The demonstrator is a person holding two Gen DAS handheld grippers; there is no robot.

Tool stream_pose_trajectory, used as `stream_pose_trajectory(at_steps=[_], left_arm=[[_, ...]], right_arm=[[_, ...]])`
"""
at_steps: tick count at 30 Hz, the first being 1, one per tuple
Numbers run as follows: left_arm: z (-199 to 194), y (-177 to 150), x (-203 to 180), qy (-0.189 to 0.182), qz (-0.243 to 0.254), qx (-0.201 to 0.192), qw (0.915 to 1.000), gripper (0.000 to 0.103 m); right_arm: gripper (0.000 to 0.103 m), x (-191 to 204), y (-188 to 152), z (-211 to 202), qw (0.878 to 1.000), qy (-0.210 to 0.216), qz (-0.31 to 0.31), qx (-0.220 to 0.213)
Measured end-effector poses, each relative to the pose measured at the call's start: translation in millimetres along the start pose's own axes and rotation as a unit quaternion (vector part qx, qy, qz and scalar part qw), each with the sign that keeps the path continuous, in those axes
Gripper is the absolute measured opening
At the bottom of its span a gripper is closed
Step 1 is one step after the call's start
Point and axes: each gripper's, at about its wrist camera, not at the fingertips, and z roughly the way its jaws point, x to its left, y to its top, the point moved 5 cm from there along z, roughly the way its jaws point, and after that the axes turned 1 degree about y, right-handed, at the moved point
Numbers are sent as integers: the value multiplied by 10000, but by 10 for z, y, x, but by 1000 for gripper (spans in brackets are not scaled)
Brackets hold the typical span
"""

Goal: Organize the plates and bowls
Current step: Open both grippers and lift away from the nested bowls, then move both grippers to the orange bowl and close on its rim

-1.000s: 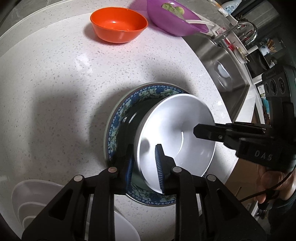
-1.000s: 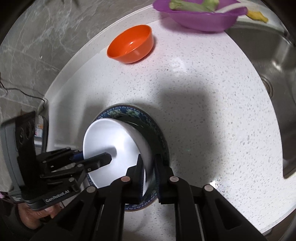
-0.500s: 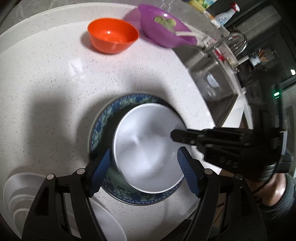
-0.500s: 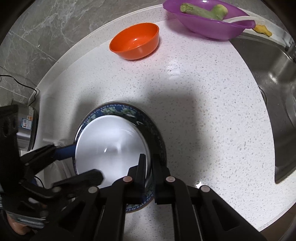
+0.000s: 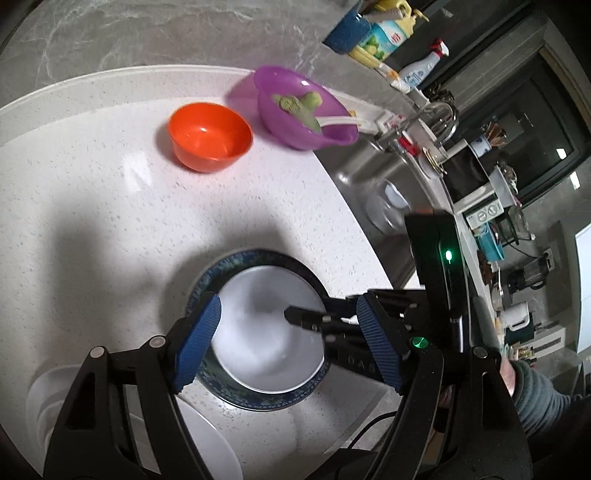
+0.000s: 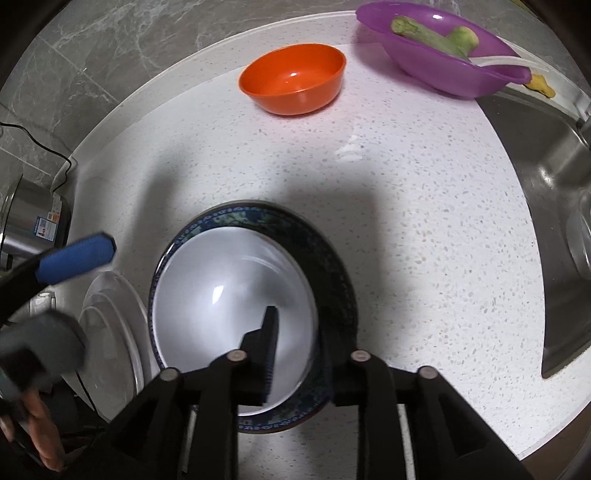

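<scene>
A white bowl (image 5: 266,332) (image 6: 232,295) rests in a blue patterned plate (image 5: 258,400) (image 6: 325,266) on the white counter. My left gripper (image 5: 288,343) is open and raised above the bowl, holding nothing. My right gripper (image 6: 299,354) is open, its jaws straddling the bowl's right rim, one finger inside the bowl. An orange bowl (image 5: 210,136) (image 6: 291,77) stands farther back. White plates (image 5: 207,439) (image 6: 110,332) lie stacked left of the patterned plate.
A purple bowl with green vegetables (image 5: 303,107) (image 6: 443,48) sits at the back beside the steel sink (image 5: 384,192) (image 6: 554,184). A steel pot (image 6: 29,221) stands at the far left. Bottles (image 5: 384,33) line the back wall.
My left gripper let go of the white bowl, opened wide and lifted away. The bowl settled flat into the patterned plate. My right gripper opened off the bowl's rim.
</scene>
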Motion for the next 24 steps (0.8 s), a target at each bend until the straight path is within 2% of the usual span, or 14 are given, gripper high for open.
stream_pose_trajectory(at_steps=[3,7,10,12,16,18,21,24], left_arm=[[-98,80,49,-4,-121,-98,9999,75],[-300,223,211,-40,-308,-318,9990,75],[-473,341,425,-33,-541,-466,9974,76],[-552,423,577,121,-662,-537,9963,78],[-679,649,843,394,-745,-620,9945,78],[-686,821,966,530,-687,-640,9942,78],[-557,1031,1182,557,-799,-575,9936,78],[-279,1219,1362,462,-889,-341,9944,78]], right_arm=[[44,46,0,-23,10000,29,-29,-31],[55,57,21,-131,9999,74,-3,-113],[61,40,79,-317,9993,189,65,-310],[65,-7,179,-500,9973,448,172,-564],[67,-274,484,-899,9836,1162,613,-1235],[67,-426,652,-1027,9760,1367,830,-1476],[67,-642,887,-1101,9661,1634,1086,-1678],[68,-775,1101,-980,9610,1821,1234,-1674]])
